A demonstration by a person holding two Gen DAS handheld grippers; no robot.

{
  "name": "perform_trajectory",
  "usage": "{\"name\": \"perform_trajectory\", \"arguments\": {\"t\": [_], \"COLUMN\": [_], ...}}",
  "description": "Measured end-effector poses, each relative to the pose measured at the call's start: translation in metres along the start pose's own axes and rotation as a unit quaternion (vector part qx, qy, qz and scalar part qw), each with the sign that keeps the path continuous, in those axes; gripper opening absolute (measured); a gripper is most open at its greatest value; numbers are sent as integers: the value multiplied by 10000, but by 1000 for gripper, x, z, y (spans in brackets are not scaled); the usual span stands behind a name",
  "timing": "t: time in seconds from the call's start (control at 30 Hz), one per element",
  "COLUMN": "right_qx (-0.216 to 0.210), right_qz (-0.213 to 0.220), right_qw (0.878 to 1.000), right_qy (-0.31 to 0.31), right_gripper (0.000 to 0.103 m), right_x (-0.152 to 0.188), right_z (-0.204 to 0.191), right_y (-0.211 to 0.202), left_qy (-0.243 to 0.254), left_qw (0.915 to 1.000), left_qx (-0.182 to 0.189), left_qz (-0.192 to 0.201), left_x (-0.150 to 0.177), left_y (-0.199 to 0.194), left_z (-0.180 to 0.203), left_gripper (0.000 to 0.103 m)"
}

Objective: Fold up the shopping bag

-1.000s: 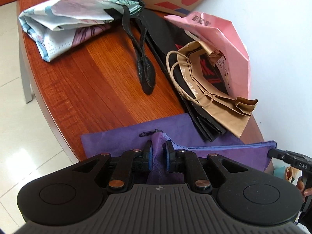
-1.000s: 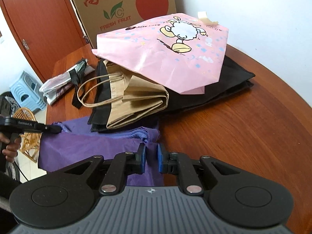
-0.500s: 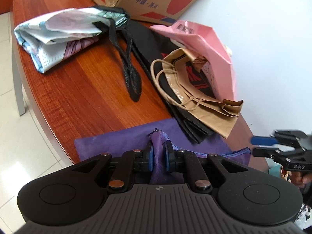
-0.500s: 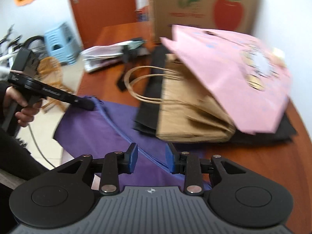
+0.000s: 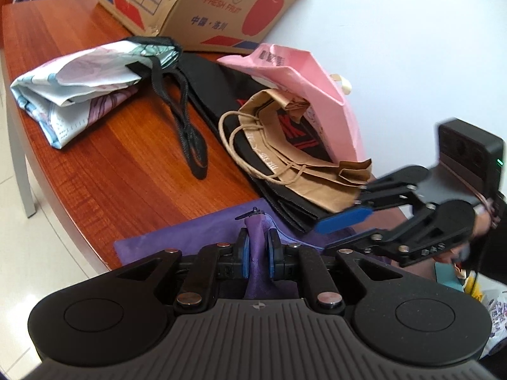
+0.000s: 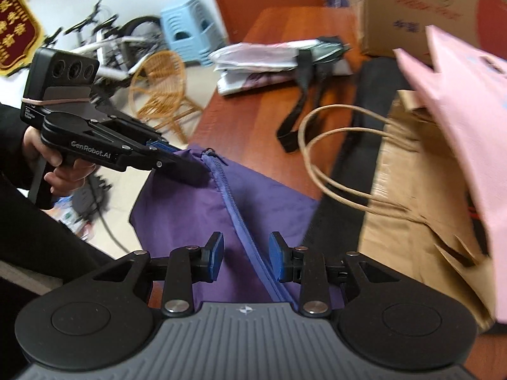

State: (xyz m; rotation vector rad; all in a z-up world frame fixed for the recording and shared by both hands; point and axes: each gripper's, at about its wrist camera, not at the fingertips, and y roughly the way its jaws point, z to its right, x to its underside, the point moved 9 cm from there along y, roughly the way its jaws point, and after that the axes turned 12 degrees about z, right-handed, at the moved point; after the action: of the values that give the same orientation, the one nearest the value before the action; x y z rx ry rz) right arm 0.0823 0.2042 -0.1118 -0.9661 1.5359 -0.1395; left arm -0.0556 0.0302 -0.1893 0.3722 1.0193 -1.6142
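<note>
A purple fabric shopping bag [image 5: 177, 237] with a blue zipper lies at the near edge of the wooden table [image 5: 120, 171]. My left gripper [image 5: 257, 243] is shut on a bunched corner of it beside the zipper pull. In the right wrist view the left gripper [image 6: 196, 166] pinches that same corner, lifted a little off the table. My right gripper [image 6: 246, 253] stands open over the purple bag [image 6: 196, 209]. The zipper line runs between its blue pads, which do not press on it. In the left wrist view the right gripper [image 5: 339, 232] hovers at the right.
A brown paper bag [image 5: 304, 171] with cord handles lies on a black bag [image 5: 215, 95] under a pink paper bag [image 5: 313, 82]. A folded printed bag [image 5: 79, 85] sits far left, and a cardboard fruit box [image 5: 221, 3] at the back. A person's hand [image 6: 60, 171] holds the left gripper's handle.
My right gripper let go of the purple bag, opened, and swung along the zipper toward the left gripper. My left gripper kept its grip and lifted slightly.
</note>
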Motion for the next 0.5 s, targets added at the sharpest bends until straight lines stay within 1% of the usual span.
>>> {"name": "perform_trajectory", "arguments": {"t": [0.1,0.17,0.33,0.4,0.5], "right_qx": [-320,-490,-883,-1015,-1161], "right_qz": [-219,-277,-359,-419,-334], "right_qw": [9992,9984,9954,9938,9924], "right_qy": [-78,-59,122,159,249], "right_gripper": [38,39,39,39,39], "right_x": [-4,-8,-15,-16,-20], "right_z": [-1,-2,-1,-2,-2], "right_y": [15,22,30,34,37], "left_qy": [109,193,423,451,417], "left_qw": [9999,9998,9991,9989,9990], "left_qx": [43,51,83,105,83], "left_qz": [25,39,49,58,107], "left_x": [0,0,1,1,1], "left_y": [-3,-5,-9,-11,-12], "left_z": [3,5,10,11,10], "left_gripper": [12,12,12,12,12]}}
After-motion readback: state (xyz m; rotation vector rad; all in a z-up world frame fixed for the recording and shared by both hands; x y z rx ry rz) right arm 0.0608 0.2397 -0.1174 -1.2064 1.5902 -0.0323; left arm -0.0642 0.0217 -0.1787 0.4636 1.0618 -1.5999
